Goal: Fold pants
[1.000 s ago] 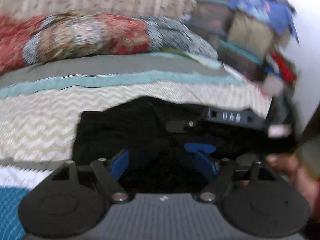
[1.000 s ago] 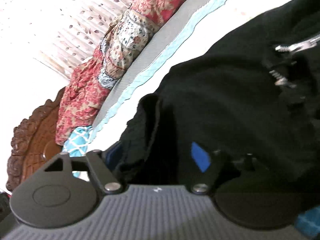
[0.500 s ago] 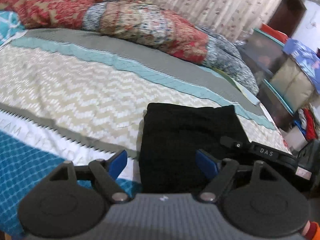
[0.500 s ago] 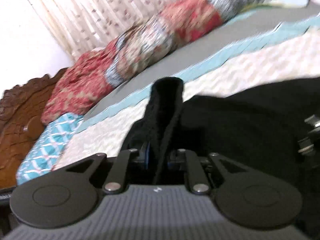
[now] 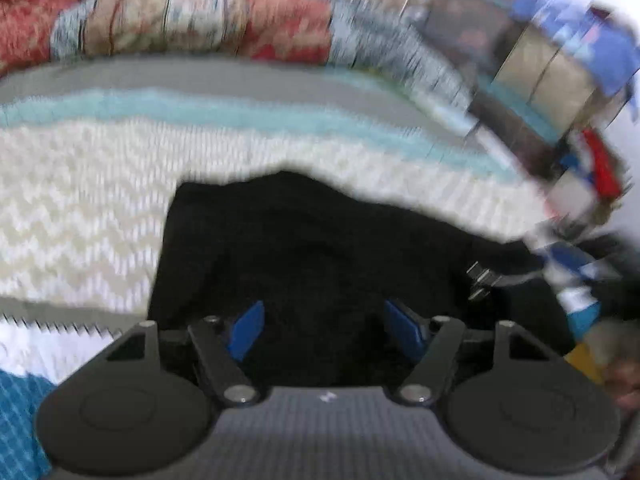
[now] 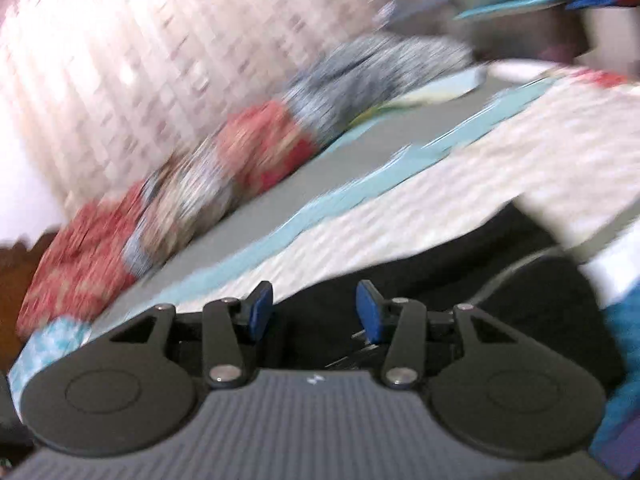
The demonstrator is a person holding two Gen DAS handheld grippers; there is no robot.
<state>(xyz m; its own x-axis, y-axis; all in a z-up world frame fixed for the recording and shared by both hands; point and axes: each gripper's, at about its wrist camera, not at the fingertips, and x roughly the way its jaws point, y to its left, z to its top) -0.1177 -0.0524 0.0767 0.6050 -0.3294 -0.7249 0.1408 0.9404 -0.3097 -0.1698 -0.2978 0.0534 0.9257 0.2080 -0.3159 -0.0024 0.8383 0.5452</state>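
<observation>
The black pants (image 5: 312, 248) lie folded in a compact pile on the bed's chevron cover (image 5: 80, 200). My left gripper (image 5: 326, 330) is open just above the pile's near edge, its blue pads apart with nothing between them. In the right wrist view the pants (image 6: 460, 280) lie under and beyond my right gripper (image 6: 314, 310), which is open and empty. The right gripper's body shows at the pile's right side in the left wrist view (image 5: 492, 276). Both views are motion-blurred.
A rolled floral quilt (image 5: 180, 20) lies along the far side of the bed, in front of a curtain (image 6: 160, 60). Stacked boxes and clothes (image 5: 560, 60) stand at the far right. A blue patterned cover (image 5: 16, 420) is at the near left.
My right gripper has let go of the fold of pants it pinched and now stands open. My left gripper stayed open and swung back over the pile. The pile is flat.
</observation>
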